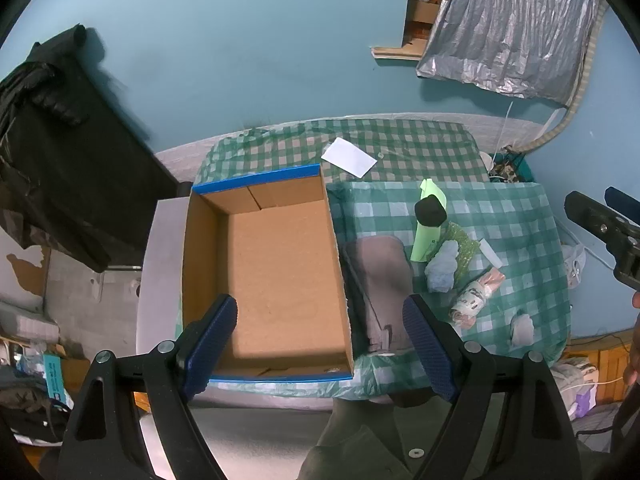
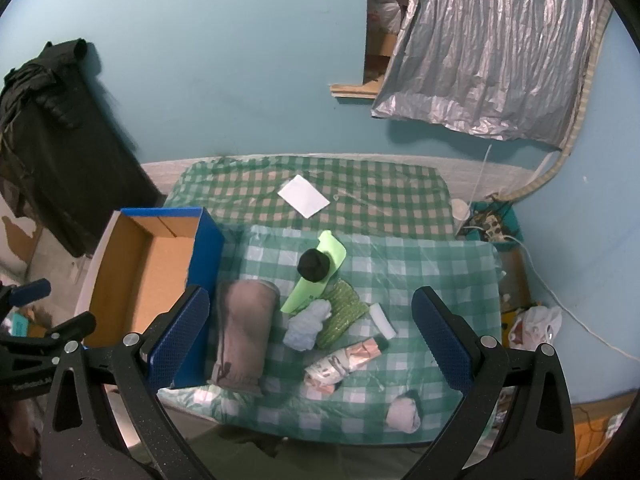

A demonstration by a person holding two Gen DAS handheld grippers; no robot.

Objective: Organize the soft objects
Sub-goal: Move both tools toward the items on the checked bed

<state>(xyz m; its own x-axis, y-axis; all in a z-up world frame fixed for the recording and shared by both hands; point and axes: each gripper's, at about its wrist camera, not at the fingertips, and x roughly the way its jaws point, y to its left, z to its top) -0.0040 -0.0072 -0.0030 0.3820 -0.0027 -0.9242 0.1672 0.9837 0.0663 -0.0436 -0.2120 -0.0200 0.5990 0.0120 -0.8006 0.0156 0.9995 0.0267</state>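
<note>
An empty cardboard box with blue outer walls (image 1: 276,272) (image 2: 140,276) stands at the left of the checked table. Beside it lies a folded brown-grey cloth (image 1: 380,276) (image 2: 244,332). Further right lie a black ball-like item (image 2: 314,266) on a light green sheet (image 2: 316,280), a pale blue cloth (image 2: 308,324), a green woven piece (image 2: 342,312), a patterned roll (image 2: 340,364) and a small white-grey sock ball (image 2: 404,414). My left gripper (image 1: 320,344) is open above the box's near edge. My right gripper (image 2: 312,336) is open above the pile of soft items.
A white paper (image 2: 304,196) lies at the back of the green checked tablecloth (image 2: 420,272). A small white block (image 2: 382,320) lies by the pile. Dark clothing (image 2: 48,120) hangs at the left. A silver sheet (image 2: 492,52) hangs on the blue wall.
</note>
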